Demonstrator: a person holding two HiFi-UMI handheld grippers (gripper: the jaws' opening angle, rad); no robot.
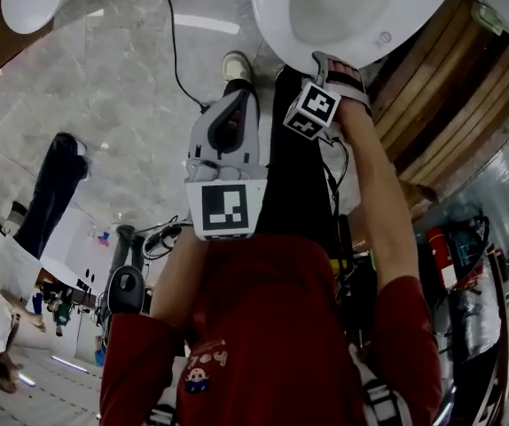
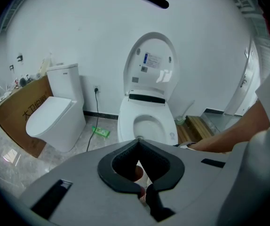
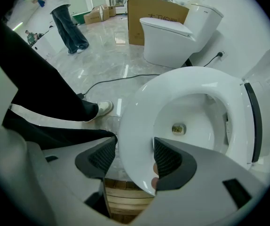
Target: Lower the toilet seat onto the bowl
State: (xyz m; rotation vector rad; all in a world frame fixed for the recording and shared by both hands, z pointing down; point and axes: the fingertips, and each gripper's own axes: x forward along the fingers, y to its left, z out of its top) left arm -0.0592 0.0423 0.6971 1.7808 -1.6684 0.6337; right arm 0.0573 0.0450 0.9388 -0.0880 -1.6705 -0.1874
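My right gripper (image 3: 135, 147) points down over the near edge of the toilet bowl (image 3: 139, 102), jaws spread wide. One pad sits inside the opening and the other outside the rim, so the white rim lies between them, but I see no squeeze on it. From the head view this gripper (image 1: 330, 65) reaches to the bowl (image 1: 281, 25) while my left gripper (image 1: 235, 100) hangs nearer to me, apart from it. My left gripper (image 2: 138, 140) has its jaws closed tip to tip with nothing between them. It faces the toilet from the near side. The toilet seat (image 2: 150, 37) stands upright at the far end of the bowl (image 2: 125, 121), raised against the wall side and not yet down. A second toilet (image 2: 55, 112) stands to the left in front of a cardboard box (image 2: 17, 112). A black cable (image 3: 107, 81) runs across the marble floor (image 3: 97, 46). A wooden platform (image 2: 198, 126) lies just right of the bowl.
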